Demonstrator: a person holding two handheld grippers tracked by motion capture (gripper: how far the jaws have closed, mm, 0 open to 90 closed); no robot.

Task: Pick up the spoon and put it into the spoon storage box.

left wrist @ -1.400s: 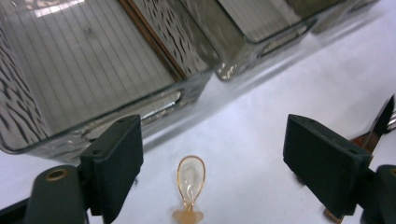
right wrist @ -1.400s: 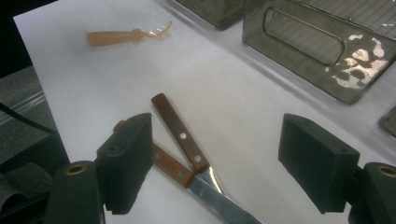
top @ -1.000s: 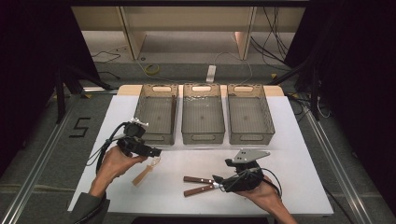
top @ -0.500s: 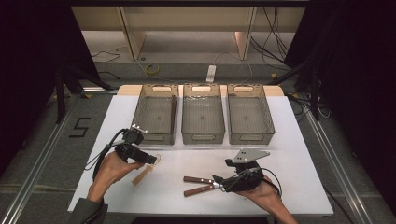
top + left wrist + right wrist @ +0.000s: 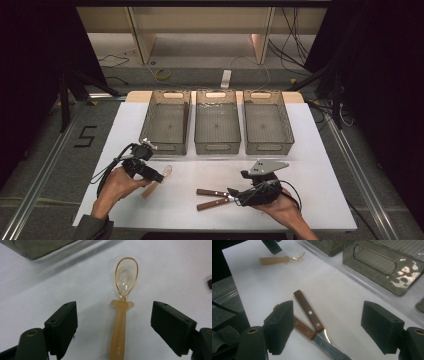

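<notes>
Tongs at work over a white desk (image 5: 310,150), seen from above and from each tool's own camera. Nearest the left basket (image 5: 166,122) of a row of three, the left tongs (image 5: 156,176) hang above a translucent amber spoon (image 5: 121,312), jaws spread wide and gripping nothing; in the left gripper view the spoon's handle runs up between the two black jaws without touching either, its clear bowl pointing away toward the basket's near wall. The spoon lies flat on the desk, in front of the left basket and well short of it. The person's left hand (image 5: 116,185) wraps the tool from below.

Right of the spoon, in front of the middle basket (image 5: 216,125), two wooden-handled knives (image 5: 310,320) lie side by side on the desk, handles pointing back toward the left basket, blades crossing under the right tongs (image 5: 231,194). Those tongs are also open, their jaws standing on either side of the knives and closed on neither; the left-hand jaw in the right gripper view sits just over the nearer handle. The right basket (image 5: 267,122) stands beyond, farthest from the left one, with the right hand (image 5: 282,210) low at the desk's front edge.
</notes>
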